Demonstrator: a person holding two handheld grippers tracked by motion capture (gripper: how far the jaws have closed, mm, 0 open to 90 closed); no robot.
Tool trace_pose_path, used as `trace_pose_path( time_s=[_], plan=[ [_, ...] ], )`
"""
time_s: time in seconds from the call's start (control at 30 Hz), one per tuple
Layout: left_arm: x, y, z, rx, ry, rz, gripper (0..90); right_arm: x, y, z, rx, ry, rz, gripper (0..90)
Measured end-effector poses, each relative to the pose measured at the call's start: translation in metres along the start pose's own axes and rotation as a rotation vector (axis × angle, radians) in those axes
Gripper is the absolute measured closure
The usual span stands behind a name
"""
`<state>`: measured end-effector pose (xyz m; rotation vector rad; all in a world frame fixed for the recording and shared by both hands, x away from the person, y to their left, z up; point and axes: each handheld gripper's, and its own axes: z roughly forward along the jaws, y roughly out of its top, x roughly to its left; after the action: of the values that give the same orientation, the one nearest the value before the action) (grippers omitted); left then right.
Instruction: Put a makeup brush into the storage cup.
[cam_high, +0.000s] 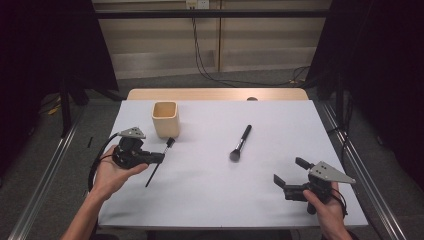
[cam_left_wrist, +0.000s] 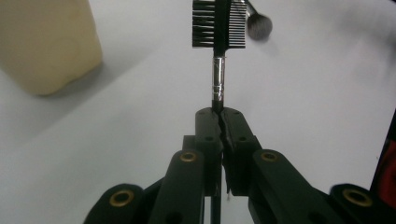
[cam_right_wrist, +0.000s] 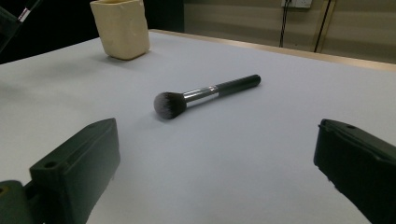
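My left gripper (cam_high: 161, 158) is shut on the thin handle of a small black comb-and-brush wand (cam_high: 169, 144), which hangs at a slant just above the table. In the left gripper view the jaws (cam_left_wrist: 219, 114) meet on the handle, and the wand's comb head (cam_left_wrist: 218, 23) sticks out ahead. A beige square cup (cam_high: 165, 119) stands just beyond it, also at the upper left of that view (cam_left_wrist: 46, 42). A black powder brush (cam_high: 241, 143) lies mid-table. My right gripper (cam_high: 289, 170) rests open at the near right, with the powder brush (cam_right_wrist: 205, 93) ahead of its spread jaws (cam_right_wrist: 217, 140).
A white sheet covers the table (cam_high: 210, 195); a wooden strip (cam_high: 215, 94) runs along its far edge. The beige cup (cam_right_wrist: 121, 28) stands at the far left in the right gripper view. Cables hang by the back wall, and metal rails flank the table.
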<state>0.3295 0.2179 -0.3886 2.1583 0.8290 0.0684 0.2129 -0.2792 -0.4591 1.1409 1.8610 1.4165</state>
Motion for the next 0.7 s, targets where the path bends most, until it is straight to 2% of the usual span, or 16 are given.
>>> trace_pose_path(
  time_s=[0.07, 0.13, 0.17, 0.2, 0.23, 0.27, 0.37, 0.4, 0.43, 0.47, 0.57, 0.6, 0.67, 0.7],
  plan=[
    [0.0001, 0.0001, -0.0003, -0.006, 0.002, -0.002, 86.1, -0.0002, 0.0000, -0.0001, -0.001, 0.000, 0.001, 0.0],
    [0.0001, 0.0001, -0.0011, -0.030, 0.026, -0.004, 86.1, -0.0004, 0.0001, -0.0003, -0.002, 0.001, -0.001, 0.0],
    [-0.0001, -0.0006, -0.0014, -0.061, 0.037, 0.000, 86.1, -0.0004, 0.0001, -0.0003, -0.002, 0.001, -0.001, 0.0],
    [-0.0001, -0.0006, -0.0014, -0.061, 0.037, 0.000, 86.2, -0.0003, 0.0001, -0.0002, -0.002, 0.001, -0.001, 0.0],
    [-0.0001, -0.0007, -0.0018, -0.067, 0.045, 0.008, 86.2, -0.0003, 0.0001, -0.0002, -0.002, 0.001, -0.001, 0.0],
    [-0.0006, -0.0015, -0.0023, -0.094, 0.059, 0.021, 86.1, -0.0002, 0.0001, 0.0000, -0.001, 0.000, 0.000, 0.0],
    [-0.0013, -0.0023, -0.0026, -0.122, 0.068, 0.027, 86.1, -0.0002, 0.0001, -0.0001, -0.002, 0.001, 0.000, 0.0],
    [-0.0021, -0.0029, -0.0026, -0.154, 0.077, 0.034, 86.1, -0.0002, 0.0001, 0.0000, -0.002, 0.001, 0.000, 0.0],
    [-0.0021, -0.0029, -0.0026, -0.154, 0.077, 0.034, 86.1, -0.0003, 0.0001, 0.0000, -0.002, 0.001, 0.000, 0.0],
    [-0.0021, -0.0030, -0.0024, -0.179, 0.075, 0.041, 86.1, -0.0003, 0.0001, 0.0000, -0.003, 0.000, 0.000, 0.0],
    [-0.0019, -0.0028, -0.0021, -0.193, 0.079, 0.042, 86.1, -0.0001, 0.0001, 0.0001, -0.002, 0.000, 0.001, 0.0],
    [-0.0019, -0.0031, -0.0021, -0.218, 0.082, 0.037, 86.1, -0.0002, 0.0001, 0.0000, -0.002, 0.000, -0.001, 0.0],
    [-0.0016, -0.0032, -0.0021, -0.228, 0.085, 0.037, 86.1, -0.0002, 0.0001, -0.0001, -0.002, 0.000, 0.000, 0.0],
    [-0.0015, -0.0031, -0.0024, -0.237, 0.104, 0.035, 86.1, -0.0002, 0.0001, -0.0001, -0.002, 0.000, 0.000, 0.0]
  ],
)
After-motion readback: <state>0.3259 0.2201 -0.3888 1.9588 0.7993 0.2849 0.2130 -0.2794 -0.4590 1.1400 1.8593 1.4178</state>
